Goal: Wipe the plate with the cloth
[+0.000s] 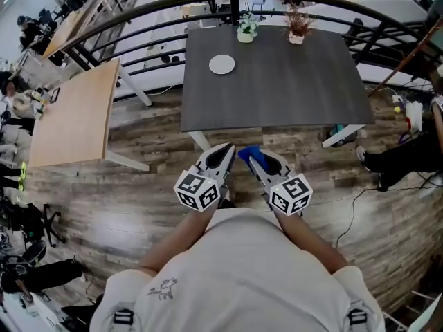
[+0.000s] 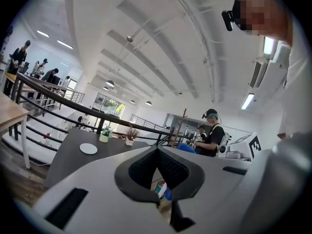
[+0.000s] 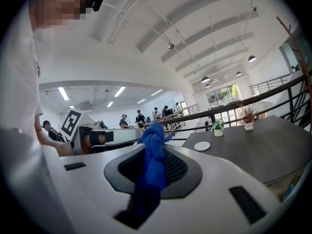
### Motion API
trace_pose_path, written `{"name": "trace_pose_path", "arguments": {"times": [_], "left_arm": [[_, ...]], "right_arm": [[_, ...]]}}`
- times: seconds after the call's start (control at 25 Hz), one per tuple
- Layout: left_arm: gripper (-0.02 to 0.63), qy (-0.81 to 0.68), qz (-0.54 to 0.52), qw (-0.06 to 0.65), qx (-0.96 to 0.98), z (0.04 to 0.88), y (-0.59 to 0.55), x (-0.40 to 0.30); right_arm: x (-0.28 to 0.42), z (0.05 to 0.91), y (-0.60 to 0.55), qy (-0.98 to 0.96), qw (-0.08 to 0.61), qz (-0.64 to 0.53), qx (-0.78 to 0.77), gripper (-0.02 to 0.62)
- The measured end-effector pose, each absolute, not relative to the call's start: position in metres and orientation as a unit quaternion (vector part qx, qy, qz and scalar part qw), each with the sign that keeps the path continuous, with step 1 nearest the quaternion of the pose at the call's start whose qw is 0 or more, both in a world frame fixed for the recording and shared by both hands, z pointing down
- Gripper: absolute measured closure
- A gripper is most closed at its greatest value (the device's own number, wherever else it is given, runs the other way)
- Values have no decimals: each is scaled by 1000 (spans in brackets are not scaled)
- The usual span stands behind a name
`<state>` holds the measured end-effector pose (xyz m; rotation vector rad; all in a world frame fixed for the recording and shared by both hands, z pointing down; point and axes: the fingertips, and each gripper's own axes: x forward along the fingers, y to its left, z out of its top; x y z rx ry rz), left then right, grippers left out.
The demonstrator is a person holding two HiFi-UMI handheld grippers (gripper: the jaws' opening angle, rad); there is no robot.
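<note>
A small white plate (image 1: 222, 64) lies on the far left part of a dark grey table (image 1: 277, 81); it also shows as the plate (image 2: 88, 148) and the plate (image 3: 202, 146). I stand on the floor short of the table's near edge. My right gripper (image 1: 245, 157) is shut on a blue cloth (image 1: 248, 152), which bunches up between its jaws as the cloth (image 3: 152, 155). My left gripper (image 1: 228, 149) sits close beside it, jaws shut with nothing between them (image 2: 157, 149). Both grippers point level toward the table, well away from the plate.
Two potted plants (image 1: 246, 30) (image 1: 297, 28) stand at the table's far edge by a dark curved railing (image 1: 138, 9). A light wooden table (image 1: 73, 113) stands to the left. Cables (image 1: 360, 199) lie on the floor at right. A person with a headset (image 2: 212, 133) stands beyond.
</note>
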<state>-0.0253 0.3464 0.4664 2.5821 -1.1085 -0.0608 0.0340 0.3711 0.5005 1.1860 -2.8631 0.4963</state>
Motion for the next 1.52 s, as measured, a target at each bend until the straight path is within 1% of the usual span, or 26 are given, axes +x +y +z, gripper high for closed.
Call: {"name": "trace_pose_path", "arguments": {"times": [0.4,0.64,1.12,1.52], "left_arm": [[598,-338,-38,162,926,446,272,-65],[598,-328,-45,161,930,439,247,-95],[598,-333,-33,168,927,455,220,-128],[598,-381,-39,172,908,455,187,-165]], "right_arm": [[-10,481,309,-894,10,141,425,528],[-38,475,285,-890,11,139,434,528],[-69,487,253,-891,2,151,429,528],[-101,485,212,-911,9,152,383,528]]}}
